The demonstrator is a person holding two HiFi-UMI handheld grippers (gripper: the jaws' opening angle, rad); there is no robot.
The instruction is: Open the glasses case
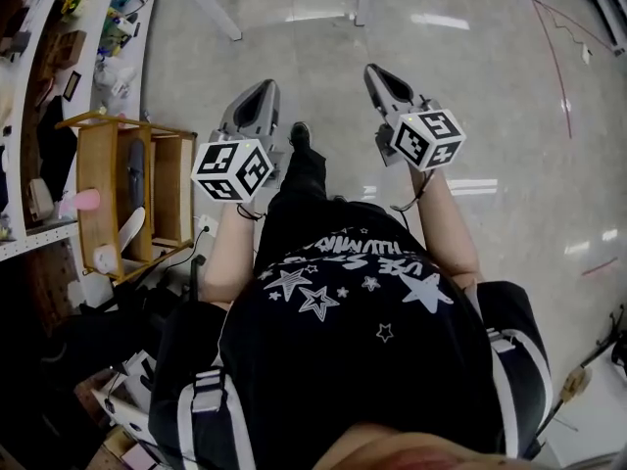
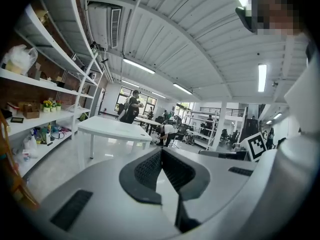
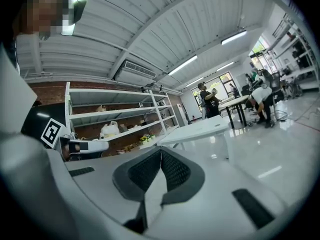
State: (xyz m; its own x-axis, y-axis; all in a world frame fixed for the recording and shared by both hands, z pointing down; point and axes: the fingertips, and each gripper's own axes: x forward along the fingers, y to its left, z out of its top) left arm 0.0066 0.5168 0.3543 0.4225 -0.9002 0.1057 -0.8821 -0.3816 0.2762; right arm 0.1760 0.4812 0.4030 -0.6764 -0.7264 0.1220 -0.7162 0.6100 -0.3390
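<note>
left tool and right tool both closed tight, empty, over a glossy pale floor; wooden rack alongside.

Shelves leftmost, wooden rack beside; left gripper, right gripper abreast over floor

Glossy floor, white table, seemingly brick wall

The person is wearing a black T-shirt printed with white stars and lettering, black trousers and a black shoe. The grey left tongs and right tongs are bearing white cubes with black square markers.
</note>
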